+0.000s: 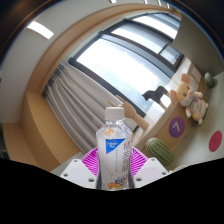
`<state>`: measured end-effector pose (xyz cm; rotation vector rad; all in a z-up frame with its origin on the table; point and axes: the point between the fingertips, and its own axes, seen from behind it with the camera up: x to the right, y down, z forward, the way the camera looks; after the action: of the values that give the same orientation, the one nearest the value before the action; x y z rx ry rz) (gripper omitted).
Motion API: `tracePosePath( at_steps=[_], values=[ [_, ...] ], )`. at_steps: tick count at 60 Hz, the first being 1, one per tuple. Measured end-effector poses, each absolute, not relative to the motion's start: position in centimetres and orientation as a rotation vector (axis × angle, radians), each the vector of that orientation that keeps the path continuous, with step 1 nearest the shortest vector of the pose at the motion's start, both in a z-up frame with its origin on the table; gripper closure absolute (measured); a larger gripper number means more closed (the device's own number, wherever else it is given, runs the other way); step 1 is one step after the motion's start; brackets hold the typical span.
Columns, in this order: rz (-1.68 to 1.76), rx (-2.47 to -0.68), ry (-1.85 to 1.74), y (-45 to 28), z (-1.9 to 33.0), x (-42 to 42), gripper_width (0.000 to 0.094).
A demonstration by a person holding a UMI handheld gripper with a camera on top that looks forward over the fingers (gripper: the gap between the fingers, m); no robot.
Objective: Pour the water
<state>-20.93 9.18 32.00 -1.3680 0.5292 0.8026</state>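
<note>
Behind, a large window (135,60) and curtain (75,95), nearer a plush toy (190,97), then water bottle (115,150) held tilted, cap on, gripper (116,166) clamped on it: risk of slipping if squeezed loosely, no pouring possible while capped
</note>
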Motion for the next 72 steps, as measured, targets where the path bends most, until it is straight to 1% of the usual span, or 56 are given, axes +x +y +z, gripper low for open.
tracePosePath(
  at_steps=[5,10,15,20,27,36,42,53,56,58,65,66,68,72],
  values=[
    [0.515,-1.424,0.340,8.8,33.2,-18.4,0.0575],
    [0.228,-1.448,0.251,8.4,33.9,-14.3,0.0575],
    [-0.026,-1.456,0.210,7.7,33.8,-9.3,0.0558],
    [-0.163,-1.494,0.183,7.7,32.4,-5.9,0.0557],
    [-0.238,-1.515,0.200,8.0,29.2,-1.0,0.0557],
    [-0.326,-1.604,0.252,9.2,22.1,4.0,0.0557],
    [-0.318,-1.676,0.254,10.6,17.2,4.9,0.0557],
    [-0.264,-1.752,0.264,11.5,10.9,4.8,0.0557],
    [-0.263,-1.705,0.277,11.1,11.3,5.0,0.0548],
    [-0.259,-1.718,0.297,10.9,11.0,5.1,0.0547],
    [-0.244,-1.681,0.308,10.5,11.2,5.0,0.0547],
    [-0.244,-1.680,0.309,10.5,11.2,5.1,0.0529],
    [-0.246,-1.680,0.309,10.5,11.3,5.2,0.0523],
    [-0.248,-1.684,0.307,10.5,11.3,5.1,0.0455]
  ],
)
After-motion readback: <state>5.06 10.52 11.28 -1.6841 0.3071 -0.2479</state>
